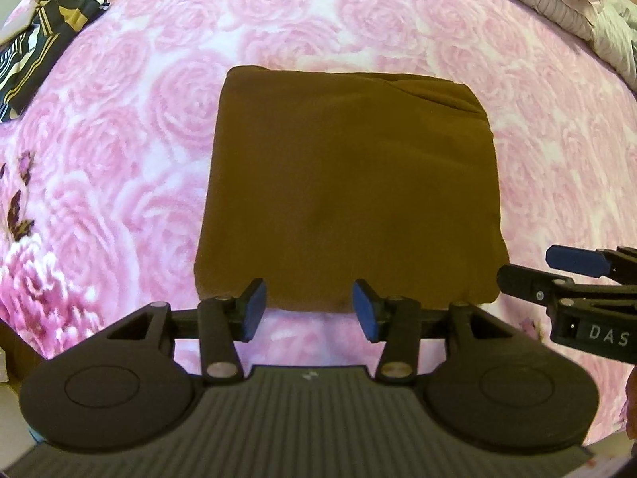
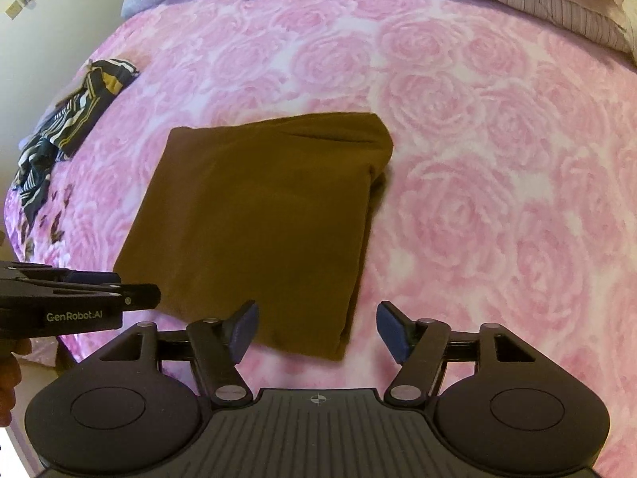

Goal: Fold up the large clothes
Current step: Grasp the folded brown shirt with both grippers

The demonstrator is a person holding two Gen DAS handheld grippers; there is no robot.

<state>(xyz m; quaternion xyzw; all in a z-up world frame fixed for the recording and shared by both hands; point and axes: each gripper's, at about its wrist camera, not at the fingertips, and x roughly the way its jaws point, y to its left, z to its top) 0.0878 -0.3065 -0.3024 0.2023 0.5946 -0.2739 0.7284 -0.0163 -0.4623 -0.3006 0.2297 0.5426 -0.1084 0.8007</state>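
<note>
Two parted, empty grippers, left gripper (image 1: 309, 307) and right gripper (image 2: 317, 330), at folded brown garment's (image 1: 350, 191) near edge, bare bedspread (image 2: 497, 207) around.

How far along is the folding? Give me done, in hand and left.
Done: the brown garment lies folded in a neat rectangle on the pink rose bedspread.
In hand: nothing; the left gripper and right gripper are both open at its near edge.
Left: the striped black-and-gold garment lies crumpled near the bed's edge, apparently unfolded.
</note>
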